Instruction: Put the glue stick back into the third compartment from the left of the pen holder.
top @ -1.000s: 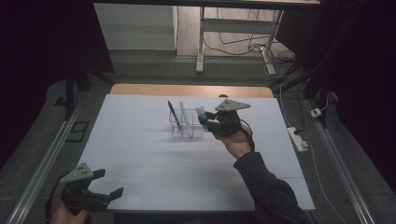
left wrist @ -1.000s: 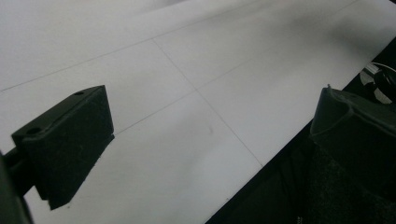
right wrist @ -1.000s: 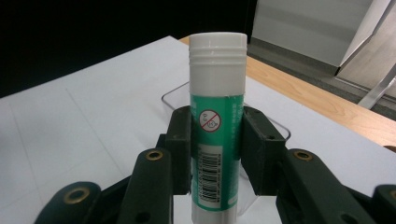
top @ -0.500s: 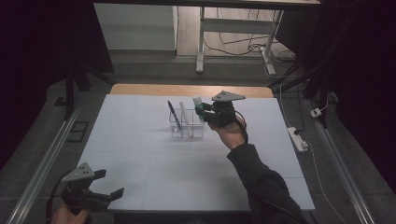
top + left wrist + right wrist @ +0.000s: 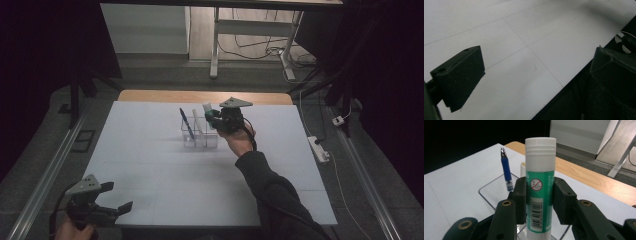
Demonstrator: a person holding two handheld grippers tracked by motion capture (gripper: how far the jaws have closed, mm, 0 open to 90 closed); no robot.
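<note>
Gripping a glue stick (image 5: pixel 540 192) between both pads, our right claw (image 5: pixel 214 120) holds it upright, white cap on top and the green label with its barcode facing the right gripper view. We see the pads pressed against the label on either side, about halfway up the tube. Just below and beyond this claw stands a clear organizer (image 5: pixel 199 134), and the stick's lower end sits over one of its compartments; whether it touches the bottom we cannot tell. To the left of the claw, in the next compartment, a blue pen (image 5: pixel 506 170) leans with its silver tip up, and a white tube (image 5: pixel 195 121) stands between pen and stick. In the high view the right claw sits over the far middle of the white desk (image 5: pixel 150 165), the sleeve (image 5: pixel 272 195) stretching back toward us.

Our left claw (image 5: pixel 114 206) hangs well apart from all this, at the near left edge of the desk, jaws wide open and nothing between them, only bare desk beneath.
</note>
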